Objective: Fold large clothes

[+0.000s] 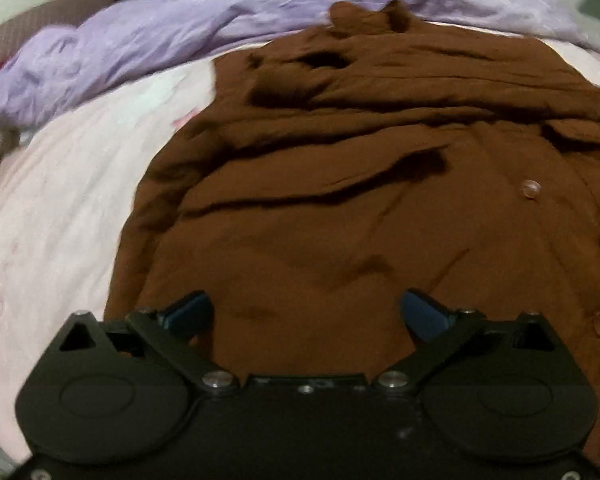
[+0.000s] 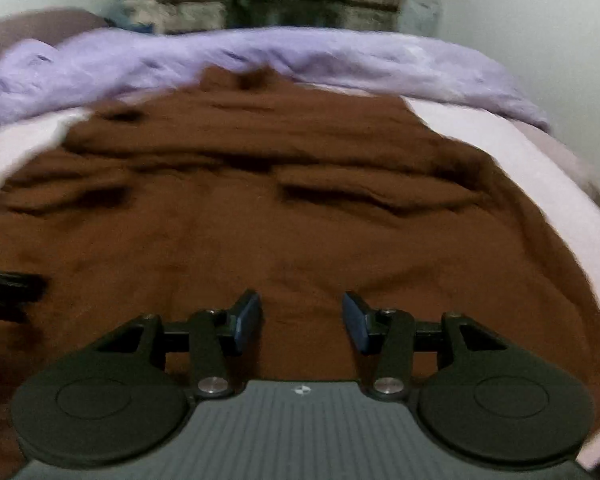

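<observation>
Brown shirt (image 1: 340,200) rumpled on bed | left claw (image 1: 306,312) spread above it | right claw (image 2: 301,320) spread above it

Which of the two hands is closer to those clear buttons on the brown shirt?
Left. The left gripper has the buttons just to its right; the right wrist view shows none.

free: pale bed sheet (image 1: 60,208) left of brown shirt (image 1: 320,200), and strip right of it | obstacles: bunched purple blanket (image 1: 160,36) along far edge; raised shirt folds mid-way | near shirt flat
</observation>
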`<action>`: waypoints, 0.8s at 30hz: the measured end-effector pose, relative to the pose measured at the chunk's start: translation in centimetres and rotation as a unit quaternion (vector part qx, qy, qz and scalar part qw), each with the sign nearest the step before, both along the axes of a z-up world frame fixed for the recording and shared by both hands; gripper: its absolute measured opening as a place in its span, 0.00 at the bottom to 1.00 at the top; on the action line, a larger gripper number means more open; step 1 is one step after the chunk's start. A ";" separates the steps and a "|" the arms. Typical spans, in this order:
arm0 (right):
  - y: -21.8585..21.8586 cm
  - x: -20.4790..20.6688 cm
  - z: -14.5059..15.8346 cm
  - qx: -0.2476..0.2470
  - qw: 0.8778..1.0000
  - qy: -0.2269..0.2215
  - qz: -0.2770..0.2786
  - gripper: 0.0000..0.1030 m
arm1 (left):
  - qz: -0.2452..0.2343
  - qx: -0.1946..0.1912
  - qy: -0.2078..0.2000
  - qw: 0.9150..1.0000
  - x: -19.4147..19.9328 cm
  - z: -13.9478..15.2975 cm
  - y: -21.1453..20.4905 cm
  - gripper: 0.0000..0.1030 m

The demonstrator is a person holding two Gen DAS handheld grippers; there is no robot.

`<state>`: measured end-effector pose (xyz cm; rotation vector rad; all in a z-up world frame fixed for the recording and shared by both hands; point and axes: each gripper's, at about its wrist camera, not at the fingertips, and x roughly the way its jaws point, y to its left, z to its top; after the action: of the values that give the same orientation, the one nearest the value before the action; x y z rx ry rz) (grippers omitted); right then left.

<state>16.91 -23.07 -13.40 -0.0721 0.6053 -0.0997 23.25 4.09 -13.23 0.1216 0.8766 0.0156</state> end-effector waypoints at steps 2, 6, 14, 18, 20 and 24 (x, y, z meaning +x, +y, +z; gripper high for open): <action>-2.5 -0.5 0.2 0.029 1.000 -0.007 0.005 0.65 | 0.016 -0.014 0.001 1.000 -0.7 0.3 2.4 1.00; -6.8 -1.4 0.0 -0.001 0.998 -0.015 -0.061 0.66 | 0.074 0.001 -0.003 0.997 -3.3 0.7 7.2 1.00; -12.7 -3.9 0.8 0.028 0.993 -0.029 -0.110 0.72 | 0.103 -0.094 0.026 0.990 -5.2 0.3 11.3 1.00; -13.9 -4.3 0.4 0.008 0.990 0.000 -0.139 0.87 | 0.053 -0.102 0.047 0.992 -5.9 0.6 10.7 1.00; -15.0 -5.1 0.2 0.030 0.992 0.007 -0.126 0.87 | 0.037 -0.109 0.051 0.992 -6.8 0.5 11.0 1.00; -16.3 -5.5 -0.7 0.089 0.989 0.007 -0.115 0.76 | 0.023 -0.121 0.037 0.992 -7.4 0.2 11.2 1.00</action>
<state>11.44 -39.33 -14.07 0.1697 0.6328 -0.2681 15.89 15.27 -13.05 -0.1247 0.9486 -0.0530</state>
